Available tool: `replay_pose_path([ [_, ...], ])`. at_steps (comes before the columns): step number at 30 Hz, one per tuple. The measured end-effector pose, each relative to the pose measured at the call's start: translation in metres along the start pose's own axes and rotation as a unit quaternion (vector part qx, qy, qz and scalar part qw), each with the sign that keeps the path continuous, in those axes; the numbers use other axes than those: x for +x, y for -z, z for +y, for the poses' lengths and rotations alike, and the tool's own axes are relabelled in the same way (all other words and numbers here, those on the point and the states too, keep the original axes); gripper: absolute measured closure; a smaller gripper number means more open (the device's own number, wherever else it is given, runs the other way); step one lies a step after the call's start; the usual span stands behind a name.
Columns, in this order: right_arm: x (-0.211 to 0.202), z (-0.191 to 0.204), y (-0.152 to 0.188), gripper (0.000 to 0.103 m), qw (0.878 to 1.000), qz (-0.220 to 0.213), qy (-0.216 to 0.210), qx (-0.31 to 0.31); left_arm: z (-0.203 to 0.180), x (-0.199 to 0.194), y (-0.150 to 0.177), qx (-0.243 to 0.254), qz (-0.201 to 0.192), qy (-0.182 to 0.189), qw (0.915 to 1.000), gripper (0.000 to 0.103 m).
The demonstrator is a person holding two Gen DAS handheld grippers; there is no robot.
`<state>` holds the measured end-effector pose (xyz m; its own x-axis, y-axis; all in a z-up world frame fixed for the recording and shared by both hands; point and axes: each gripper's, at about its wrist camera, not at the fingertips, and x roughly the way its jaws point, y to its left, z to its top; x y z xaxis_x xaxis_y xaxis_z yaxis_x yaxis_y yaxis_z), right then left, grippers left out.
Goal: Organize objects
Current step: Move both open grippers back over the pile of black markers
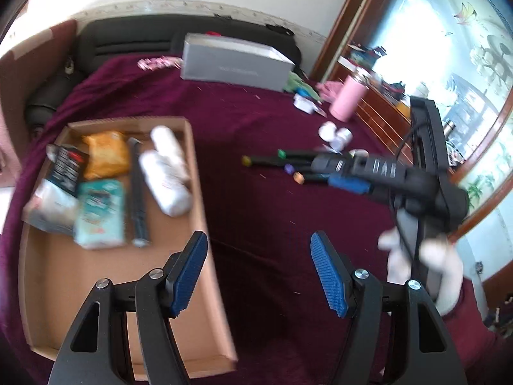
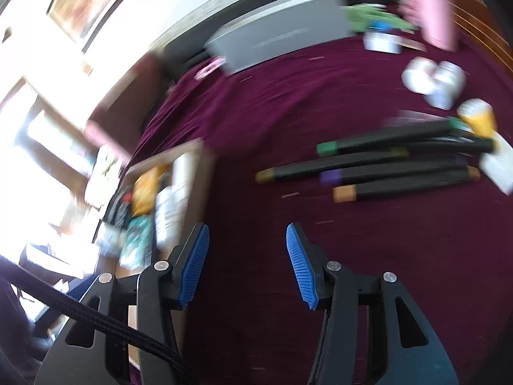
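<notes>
A cardboard tray [image 1: 205, 211] lies on the maroon cloth at the left and holds snack packets [image 1: 105, 157], two white bottles [image 1: 166, 173] and a black marker [image 1: 138, 192]. It also shows in the right wrist view [image 2: 195, 160]. Several black markers with coloured caps [image 2: 384, 166] lie on the cloth right of it; they also show in the left wrist view [image 1: 282, 163]. My left gripper [image 1: 259, 272] is open and empty over the tray's right edge. My right gripper [image 2: 248, 263] is open and empty above the cloth, short of the markers.
A grey box [image 1: 234, 64] stands at the back. A pink bottle [image 1: 346, 99], small white jars [image 1: 336, 133] and a yellow-orange bottle [image 2: 477, 118] sit at the right. A black case lies behind the cloth. A mirror with a wooden frame is at the right.
</notes>
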<state>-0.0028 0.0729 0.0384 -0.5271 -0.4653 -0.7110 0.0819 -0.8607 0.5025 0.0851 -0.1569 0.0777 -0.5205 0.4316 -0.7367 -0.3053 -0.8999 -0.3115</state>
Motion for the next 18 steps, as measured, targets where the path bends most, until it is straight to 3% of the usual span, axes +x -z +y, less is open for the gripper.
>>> replay_pose_path([
  [7, -0.028, -0.088, -0.046, 0.054, 0.995, -0.052, 0.052, 0.07, -0.019, 0.018, 0.008, -0.014, 0.02, 0.016, 0.9996, 0.042],
  [10, -0.04, -0.101, -0.065, 0.054, 0.993, -0.077, 0.045, 0.079, -0.023, 0.023, 0.01, -0.011, 0.025, 0.012, 0.9996, 0.042],
  [13, -0.036, -0.1, -0.092, 0.046, 0.993, -0.085, 0.062, 0.06, -0.025, 0.029, 0.011, -0.014, 0.031, 0.013, 0.9993, 0.042],
  [18, 0.009, -0.104, -0.129, 0.046, 0.999, -0.009, 0.049, 0.022, -0.026, 0.033, 0.013, -0.014, 0.036, 0.013, 0.9992, 0.042],
])
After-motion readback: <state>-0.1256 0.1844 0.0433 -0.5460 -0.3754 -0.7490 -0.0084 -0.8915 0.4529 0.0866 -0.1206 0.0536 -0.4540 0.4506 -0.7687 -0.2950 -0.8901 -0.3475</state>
